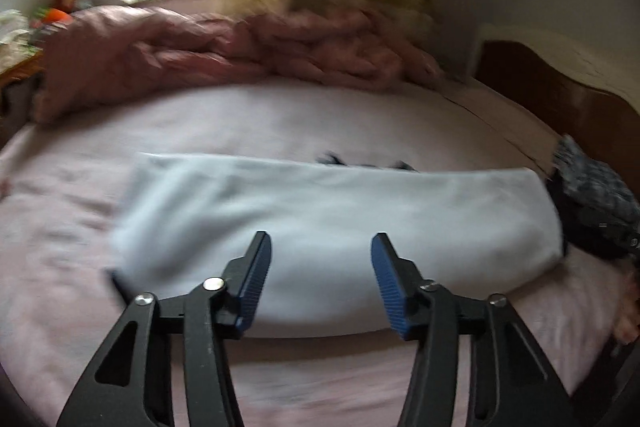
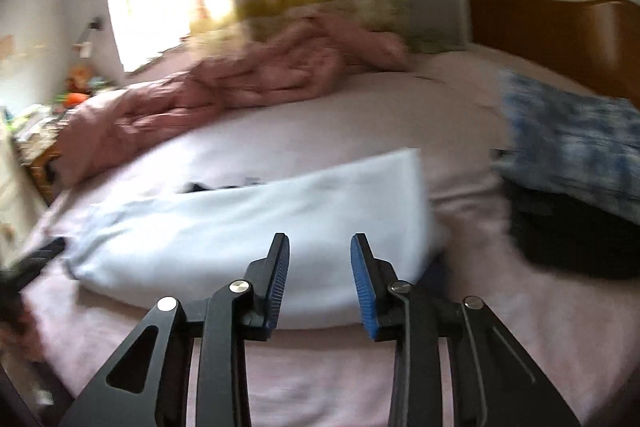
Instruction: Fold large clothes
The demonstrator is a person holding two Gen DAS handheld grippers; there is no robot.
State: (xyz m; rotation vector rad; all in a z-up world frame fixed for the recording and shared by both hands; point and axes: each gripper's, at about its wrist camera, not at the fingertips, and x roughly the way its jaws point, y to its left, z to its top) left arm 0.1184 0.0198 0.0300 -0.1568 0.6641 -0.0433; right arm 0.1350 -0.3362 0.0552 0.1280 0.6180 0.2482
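Pale blue garment (image 1: 332, 227) folded into band on bed (image 1: 60, 247); left gripper (image 1: 321, 247), right gripper (image 2: 319, 247) apart, empty; further fold likely remaining.

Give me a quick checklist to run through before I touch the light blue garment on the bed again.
1. Left gripper empty, fingers apart: ok.
2. Right gripper empty, fingers apart: ok.
3. Light blue garment lies folded flat on the pink sheet: ok.
4. Garment edges lined up: cannot tell, picture blurred; something dark peeks out at the far edge.
5. Dark pile of clothes apart from the garment: ok in the right wrist view.
6. Rumpled pink quilt well behind the garment: ok.
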